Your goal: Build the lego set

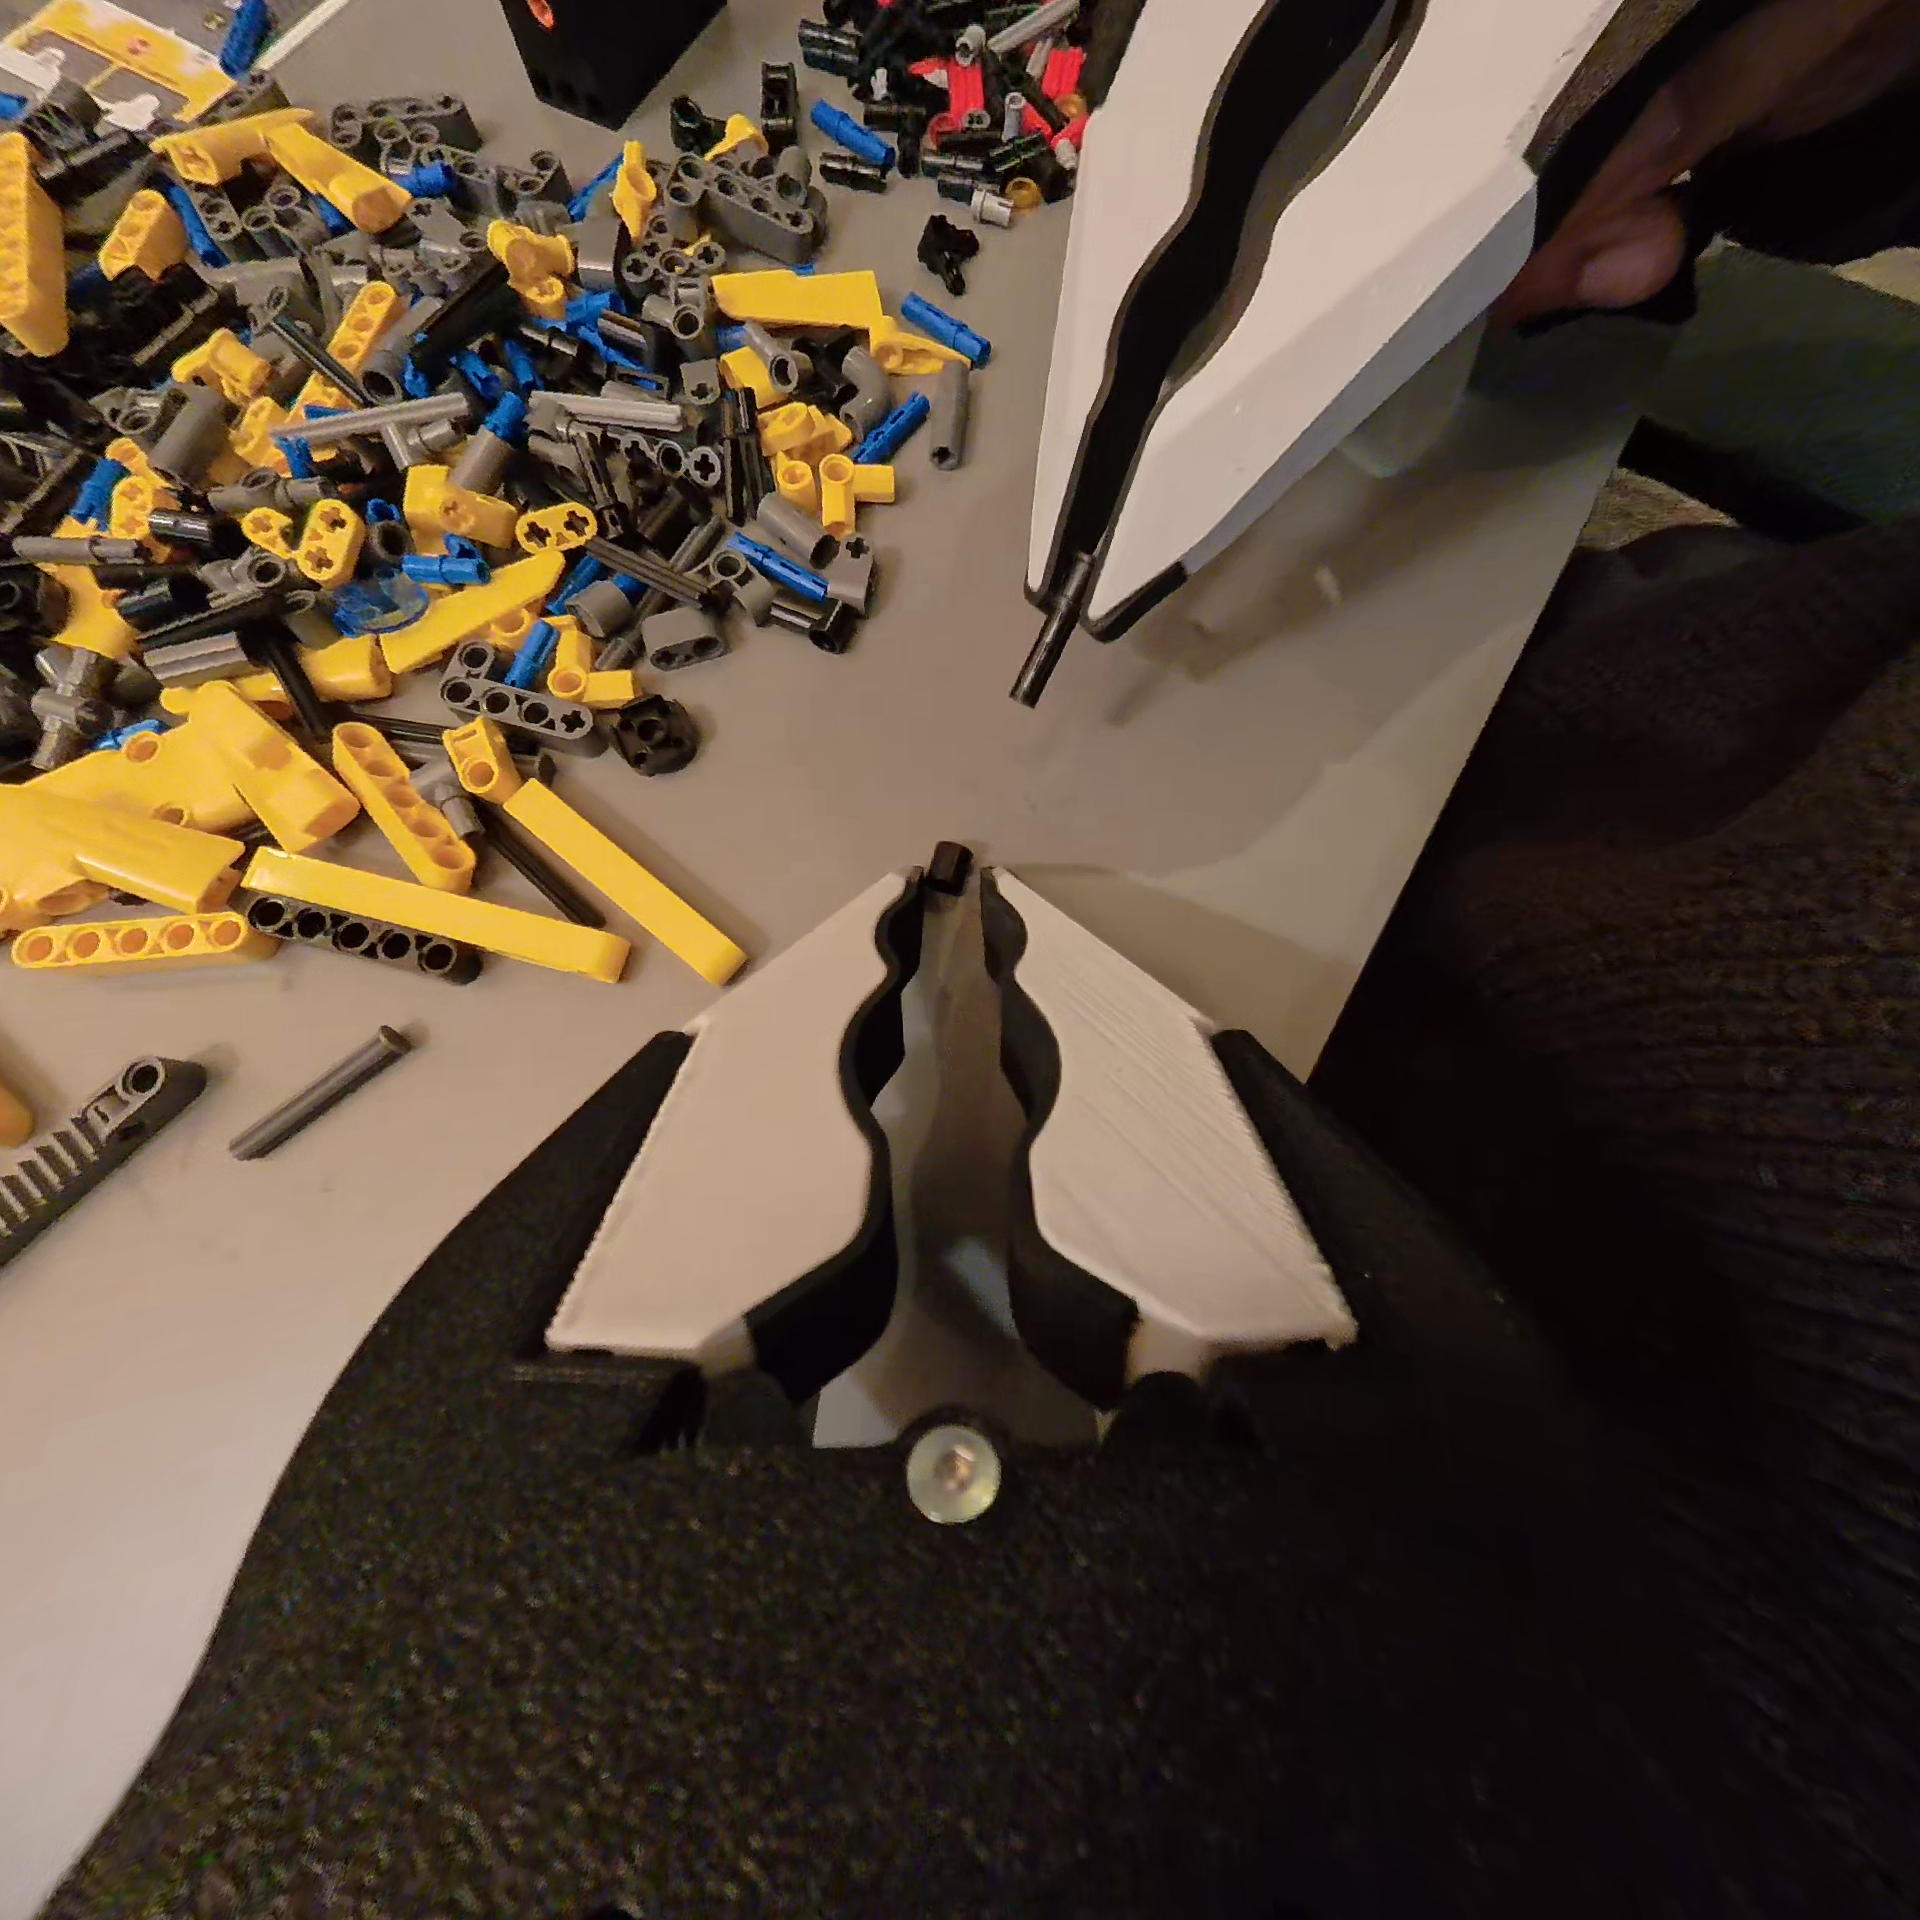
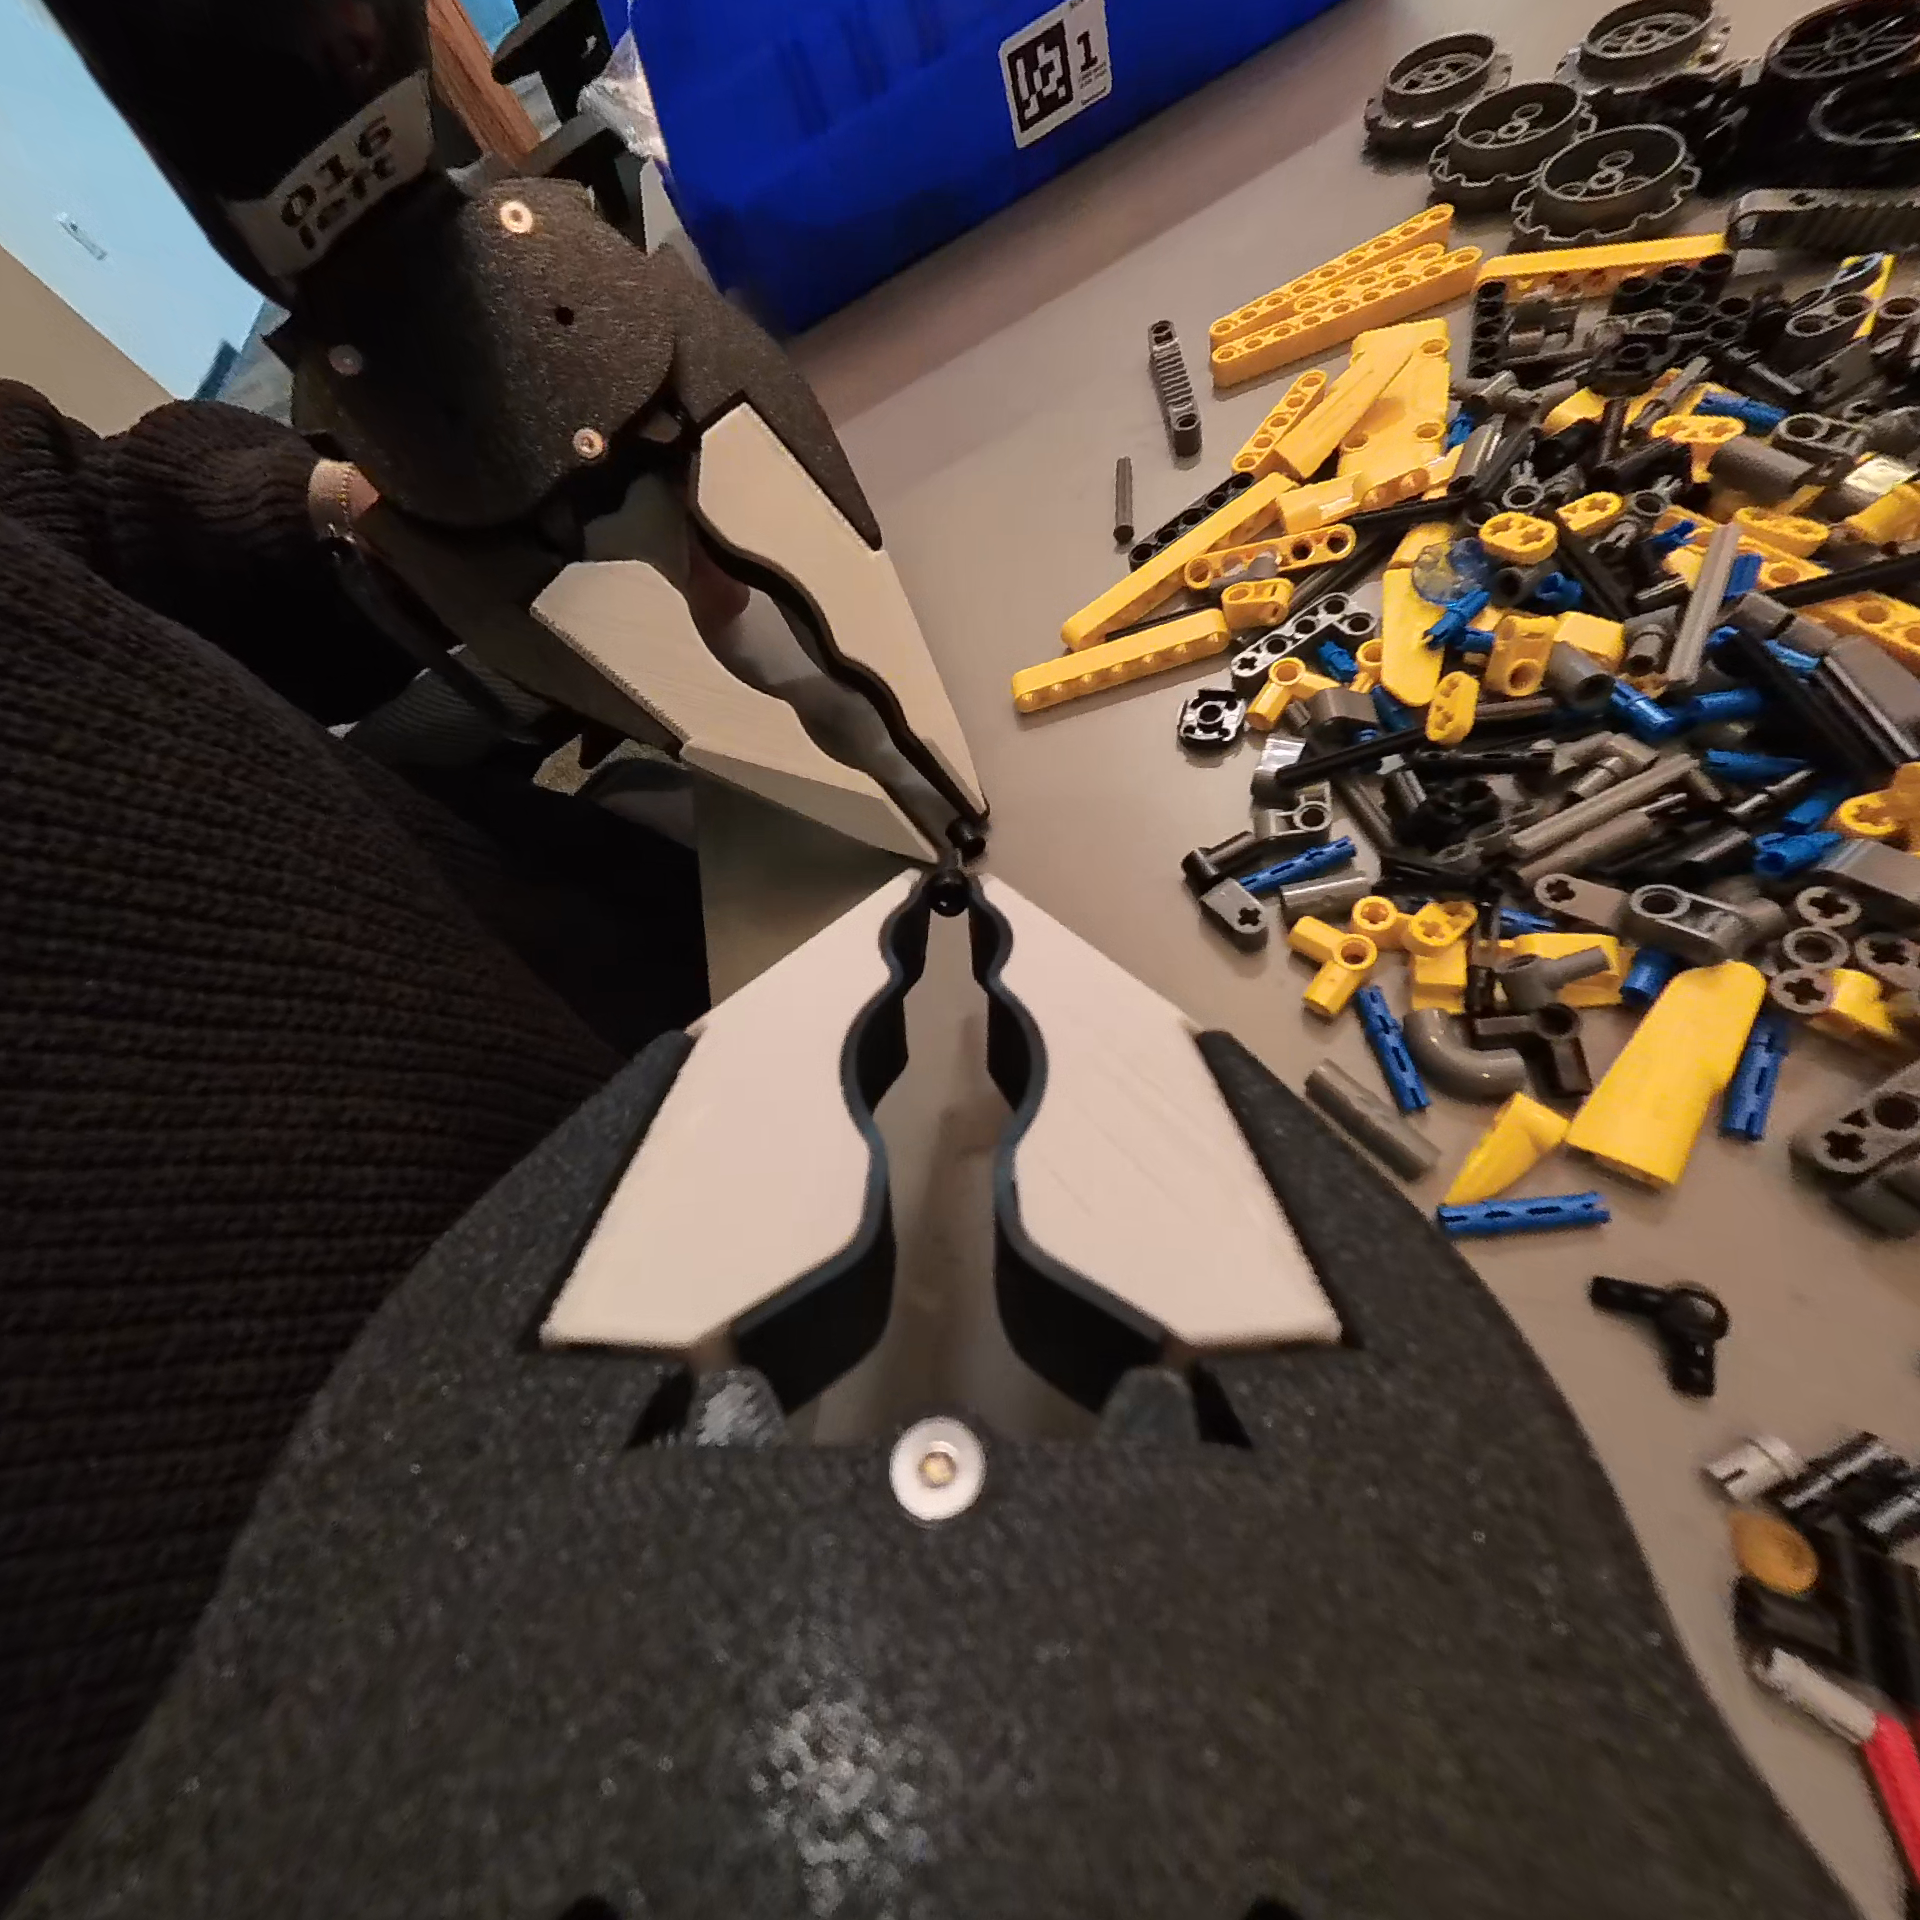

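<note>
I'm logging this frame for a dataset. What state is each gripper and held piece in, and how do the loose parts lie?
Left gripper: shut on small black piece.
Small black piece: pinched at fingertips.
Right gripper: shut on black pin.
Black pin: held, sticking out past fingertips.
Loose parts pile: scattered on table.
Grey axle: lying flat, alone.

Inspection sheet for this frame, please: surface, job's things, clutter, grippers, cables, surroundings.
Surface: grey table, bare near its edge.
Job's things: a black pin in the right gripper; a small black piece in the left gripper. In the right wrist view the two pieces nearly meet.
Clutter: brick pile of yellow, grey, blue and black parts; loose grey axle; dark wheels; red parts at the far edge.
Grippers: both shut on their pieces.
Cables: nothing seen.
Surroundings: blue bin with a sticker; a person's dark knit sleeve.
</note>
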Action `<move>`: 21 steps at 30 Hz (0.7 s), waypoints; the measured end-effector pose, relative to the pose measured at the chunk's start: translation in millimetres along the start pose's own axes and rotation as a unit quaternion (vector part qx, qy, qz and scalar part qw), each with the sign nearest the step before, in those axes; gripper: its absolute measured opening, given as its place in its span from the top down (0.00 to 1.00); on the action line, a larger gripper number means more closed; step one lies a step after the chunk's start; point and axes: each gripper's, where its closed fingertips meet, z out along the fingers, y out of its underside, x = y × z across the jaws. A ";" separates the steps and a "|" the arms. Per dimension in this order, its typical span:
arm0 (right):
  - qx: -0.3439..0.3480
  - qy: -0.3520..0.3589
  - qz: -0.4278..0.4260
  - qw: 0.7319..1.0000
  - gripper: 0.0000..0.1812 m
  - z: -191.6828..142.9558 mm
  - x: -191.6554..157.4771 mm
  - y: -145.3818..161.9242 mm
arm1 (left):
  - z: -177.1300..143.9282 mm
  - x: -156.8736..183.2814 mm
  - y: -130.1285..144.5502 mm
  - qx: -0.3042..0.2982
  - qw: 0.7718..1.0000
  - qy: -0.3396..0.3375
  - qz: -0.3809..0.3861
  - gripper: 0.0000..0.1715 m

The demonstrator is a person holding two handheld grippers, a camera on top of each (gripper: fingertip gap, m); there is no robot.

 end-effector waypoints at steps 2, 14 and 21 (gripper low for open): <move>0.003 -0.004 0.007 1.000 0.97 -0.5 0.2 -0.8 | 0.2 2.8 -0.7 0.000 1.000 0.017 -0.004 0.91; 0.001 0.001 0.009 1.000 0.97 -1.0 0.2 0.1 | 3.0 0.3 -3.7 -0.016 0.997 0.009 0.076 0.88; 0.000 -0.005 0.018 1.000 0.97 0.6 0.5 2.9 | 0.3 7.5 0.3 -0.018 0.994 0.032 0.107 0.95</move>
